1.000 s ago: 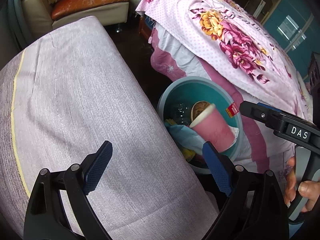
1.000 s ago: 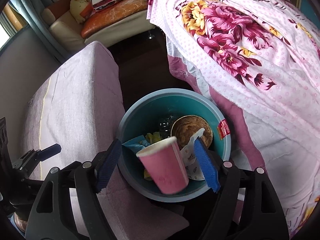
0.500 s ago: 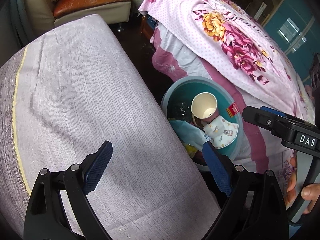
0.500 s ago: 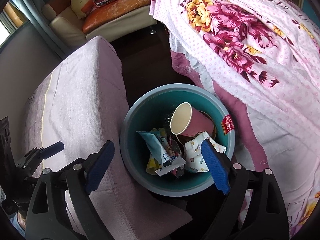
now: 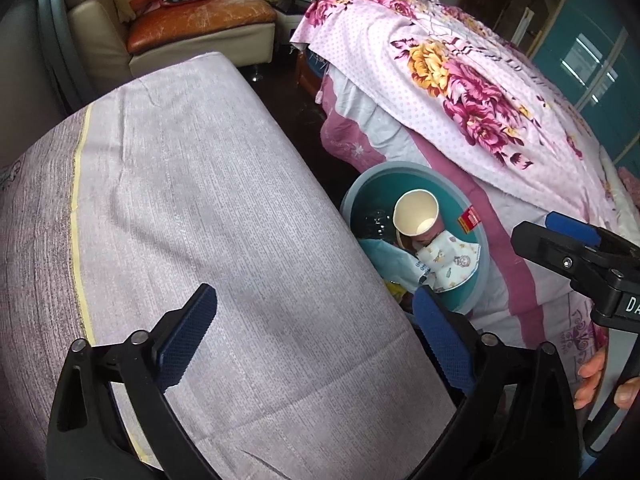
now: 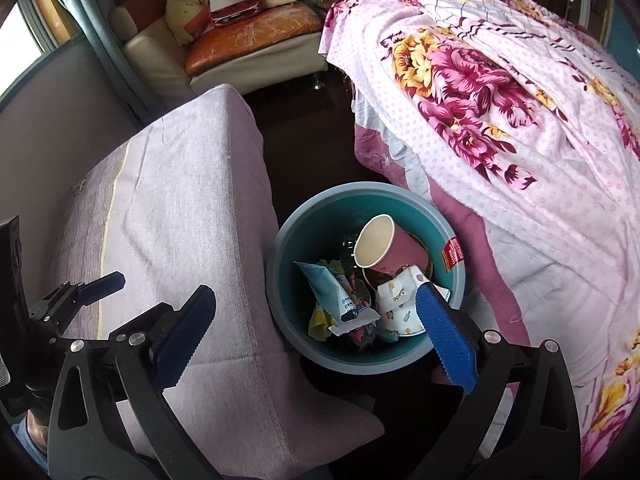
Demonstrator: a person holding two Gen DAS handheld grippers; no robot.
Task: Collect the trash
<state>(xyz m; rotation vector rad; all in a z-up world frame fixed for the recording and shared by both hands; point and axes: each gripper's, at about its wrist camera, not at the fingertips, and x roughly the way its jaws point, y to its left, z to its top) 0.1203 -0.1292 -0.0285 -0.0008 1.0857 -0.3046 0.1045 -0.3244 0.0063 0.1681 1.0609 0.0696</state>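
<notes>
Left gripper (image 5: 316,332): jaws have just been opening, now spread wide, nothing between them; it hangs over the lilac cloth-covered surface (image 5: 192,216).

Teal bin (image 6: 288,280): stands on the dark floor between that surface and the bed with the floral sheet (image 6: 500,92).

Pink paper cup (image 6: 390,248): lies on its side inside the bin, mouth turned up and leftward, resting on the other rubbish. Beside it are a blue wrapper (image 6: 332,292) and a printed face mask (image 6: 400,308).

Right gripper (image 6: 316,334): jaws have just been opening, now at full spread and empty, hovering above the bin's near rim. The cup is clear of both pads.
</notes>
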